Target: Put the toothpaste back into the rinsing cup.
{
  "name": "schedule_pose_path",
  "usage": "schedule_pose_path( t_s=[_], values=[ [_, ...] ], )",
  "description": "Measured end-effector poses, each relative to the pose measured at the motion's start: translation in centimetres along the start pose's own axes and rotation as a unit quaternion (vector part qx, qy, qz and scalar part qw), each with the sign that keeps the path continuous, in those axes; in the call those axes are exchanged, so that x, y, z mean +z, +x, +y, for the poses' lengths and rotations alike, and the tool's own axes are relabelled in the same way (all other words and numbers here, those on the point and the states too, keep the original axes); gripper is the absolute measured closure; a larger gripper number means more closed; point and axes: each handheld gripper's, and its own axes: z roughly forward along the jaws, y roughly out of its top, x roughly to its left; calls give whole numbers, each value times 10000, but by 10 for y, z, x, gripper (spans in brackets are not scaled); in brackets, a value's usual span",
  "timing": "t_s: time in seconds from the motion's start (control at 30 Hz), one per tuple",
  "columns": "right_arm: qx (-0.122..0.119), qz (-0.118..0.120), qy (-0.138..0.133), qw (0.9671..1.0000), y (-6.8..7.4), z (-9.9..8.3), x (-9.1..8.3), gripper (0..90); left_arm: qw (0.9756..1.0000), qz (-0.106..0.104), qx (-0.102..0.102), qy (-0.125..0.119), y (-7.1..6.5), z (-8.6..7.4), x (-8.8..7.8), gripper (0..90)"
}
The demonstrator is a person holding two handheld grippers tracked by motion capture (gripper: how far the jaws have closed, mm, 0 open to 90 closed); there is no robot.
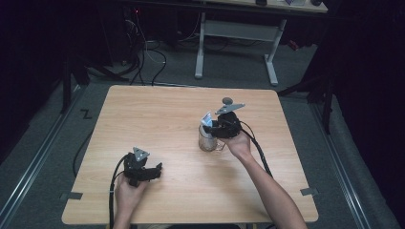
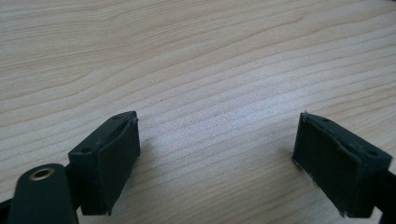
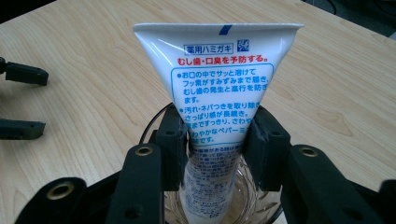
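**One toothpaste tube standing in a glass mug**

One white tube (image 3: 217,93) stands upright in a clear glass mug (image 1: 208,140) right of the middle of the table (image 1: 157,109) in the high view. Its long axis runs straight up and down: the wide flat crimped end points up, the narrow end goes down into the mug. In the right gripper view the blue and red print faces the camera; the lower lines blur behind the glass, and the tube's bottom end is cut off by the lower edge of the frame.

The right gripper (image 3: 217,142) has a jaw at each side of the tube at about the mug's rim, the pads against its edges; whether they press or just touch is hard to tell. In the high view the hand hides most of the mug's right side.

The left gripper (image 2: 212,158) sits at the lower left of the high view, well apart from the mug, jaws wide apart over bare wood with nothing between them.
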Motion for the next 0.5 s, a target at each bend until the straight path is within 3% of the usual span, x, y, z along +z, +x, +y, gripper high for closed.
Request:
schedule_pose_path(
  t_s=[0.5],
  values=[
    [-47, 38, 54, 10000, 0, -4, -6, 608, 10000, 0, 1, 1, 0, 0, 0, 147]
  ],
)
